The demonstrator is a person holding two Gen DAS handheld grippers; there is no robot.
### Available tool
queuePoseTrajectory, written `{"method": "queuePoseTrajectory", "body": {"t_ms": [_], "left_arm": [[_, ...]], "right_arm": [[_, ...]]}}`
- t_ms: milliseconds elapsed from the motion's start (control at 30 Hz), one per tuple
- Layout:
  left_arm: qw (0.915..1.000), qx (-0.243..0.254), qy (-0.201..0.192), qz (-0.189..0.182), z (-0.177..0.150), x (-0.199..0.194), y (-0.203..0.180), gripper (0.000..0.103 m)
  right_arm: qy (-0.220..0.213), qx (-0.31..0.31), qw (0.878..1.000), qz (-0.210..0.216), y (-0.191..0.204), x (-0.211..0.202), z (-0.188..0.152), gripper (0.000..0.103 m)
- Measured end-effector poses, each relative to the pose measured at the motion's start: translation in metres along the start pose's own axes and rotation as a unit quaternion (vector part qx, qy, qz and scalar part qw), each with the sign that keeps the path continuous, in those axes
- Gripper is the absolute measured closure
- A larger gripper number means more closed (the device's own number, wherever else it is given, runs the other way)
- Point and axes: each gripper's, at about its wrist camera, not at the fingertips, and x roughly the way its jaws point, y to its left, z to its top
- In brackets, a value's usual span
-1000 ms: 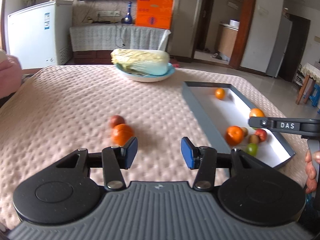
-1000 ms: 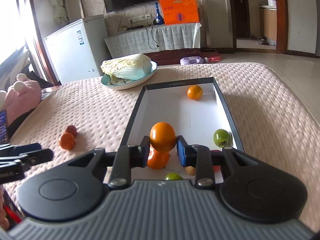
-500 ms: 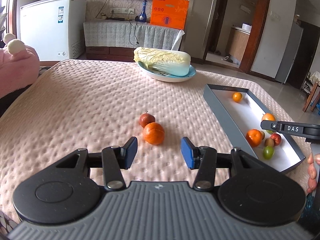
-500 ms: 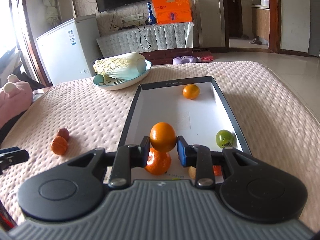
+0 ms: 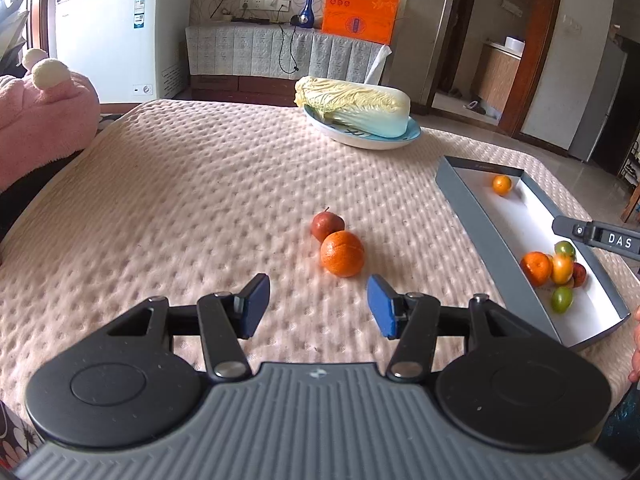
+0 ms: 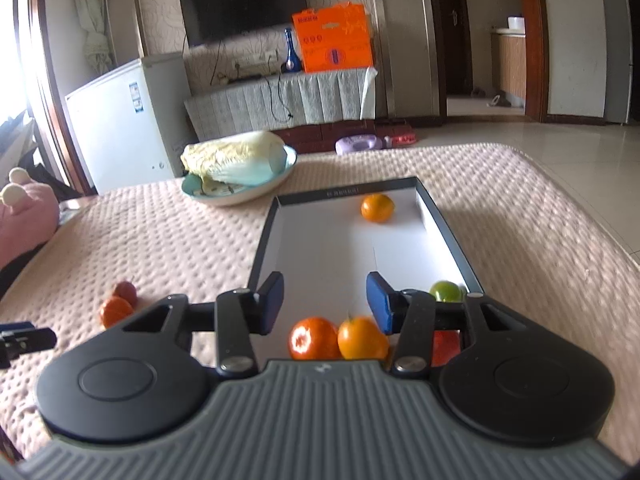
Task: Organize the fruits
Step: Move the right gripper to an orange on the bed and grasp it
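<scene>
Beyond quilted pink bedspread (image 5: pixel 200 200) (bumpy), white freezer (image 5: pixel 120 36) stands.

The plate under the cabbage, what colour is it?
Light blue-rimmed plate, clearest in the left wrist view.

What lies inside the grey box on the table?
The box holds a lone orange at the far end and a near cluster of oranges and green fruits; some fruit is partly covered.
</scene>
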Motion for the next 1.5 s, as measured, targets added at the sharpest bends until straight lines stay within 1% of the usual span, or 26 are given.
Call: {"method": "queuePoseTrajectory", "body": {"t_ms": [100, 233, 500, 633, 733, 833, 900, 1033, 1333, 1500], "left_arm": [[1.0, -0.003, 0.001, 0.002, 0.0, 0.0, 0.001, 0.043], [1.0, -0.005, 0.003, 0.004, 0.0, 0.002, 0.003, 0.043], [0.9999, -0.008, 0.003, 0.01, 0.001, 0.001, 0.006, 0.043], [0.9996, -0.018, 0.0, 0.023, 0.002, 0.0, 0.01, 0.043], [0.9992, -0.027, -0.001, 0.028, 0.003, -0.001, 0.016, 0.043], [0.9991, -0.029, 0.001, 0.031, 0.003, -0.001, 0.021, 0.043], [0.9991, -0.03, 0.002, 0.031, 0.003, -0.002, 0.025, 0.043], [0.9989, -0.036, 0.005, 0.031, 0.002, -0.003, 0.034, 0.043], [0.9986, -0.044, 0.009, 0.028, 0.0, -0.002, 0.044, 0.043], [0.9986, -0.042, 0.014, 0.029, 0.001, 0.003, 0.044, 0.043]], "right_arm": [[-0.01, 0.003, 1.0, 0.007, 0.006, -0.001, 0.001, 0.055], [-0.013, -0.009, 0.999, 0.028, 0.022, 0.0, 0.001, 0.055], [-0.022, -0.038, 0.996, 0.083, 0.062, 0.004, -0.004, 0.055], [-0.007, -0.064, 0.992, 0.108, 0.088, 0.012, -0.012, 0.055], [0.011, -0.085, 0.988, 0.129, 0.108, 0.022, -0.02, 0.054], [0.024, -0.106, 0.984, 0.141, 0.127, 0.03, -0.028, 0.054], [0.033, -0.115, 0.982, 0.143, 0.136, 0.035, -0.031, 0.054], [0.05, -0.111, 0.982, 0.147, 0.146, 0.047, -0.037, 0.054], [0.057, -0.102, 0.982, 0.151, 0.163, 0.066, -0.04, 0.054], [0.063, -0.098, 0.983, 0.14, 0.168, 0.08, -0.041, 0.055]]}}
